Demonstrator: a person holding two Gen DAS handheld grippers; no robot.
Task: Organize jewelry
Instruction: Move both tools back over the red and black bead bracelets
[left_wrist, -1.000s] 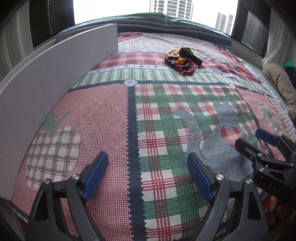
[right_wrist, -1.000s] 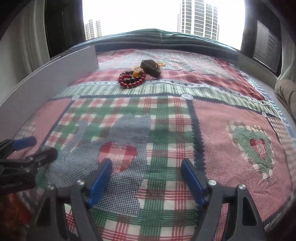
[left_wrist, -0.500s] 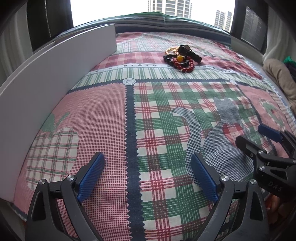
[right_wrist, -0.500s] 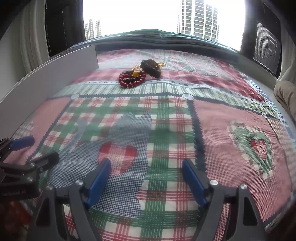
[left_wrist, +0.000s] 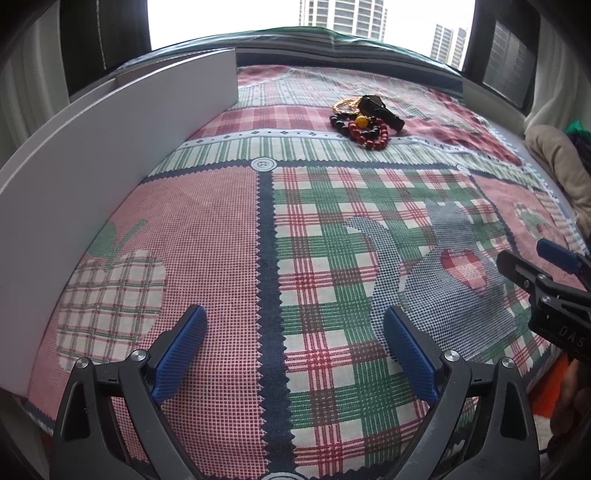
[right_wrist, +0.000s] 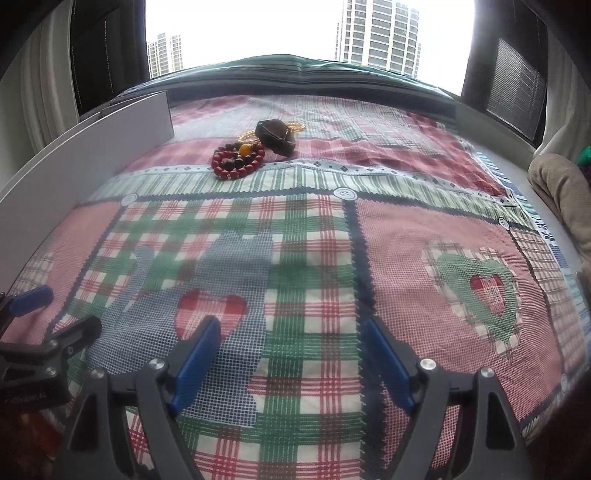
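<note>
From the left wrist we see our left gripper (left_wrist: 293, 354) with its two blue-padded fingers (left_wrist: 181, 350) spread wide over the patchwork checked bedspread (left_wrist: 321, 229), nothing between them; its jaws have just been opening. At one o'clock, well apart, lies one heap of jewelry: one red bead bracelet (left_wrist: 371, 134), one gold chain (left_wrist: 345, 105) and one dark brown pouch (left_wrist: 378, 109), all touching. One white board (left_wrist: 110, 147) stands at ten o'clock.

From the right wrist, our right gripper (right_wrist: 290, 360) is likewise parted and empty. The same heap sits at eleven o'clock, red beads (right_wrist: 236, 164) nearest, far from both fingers.
</note>
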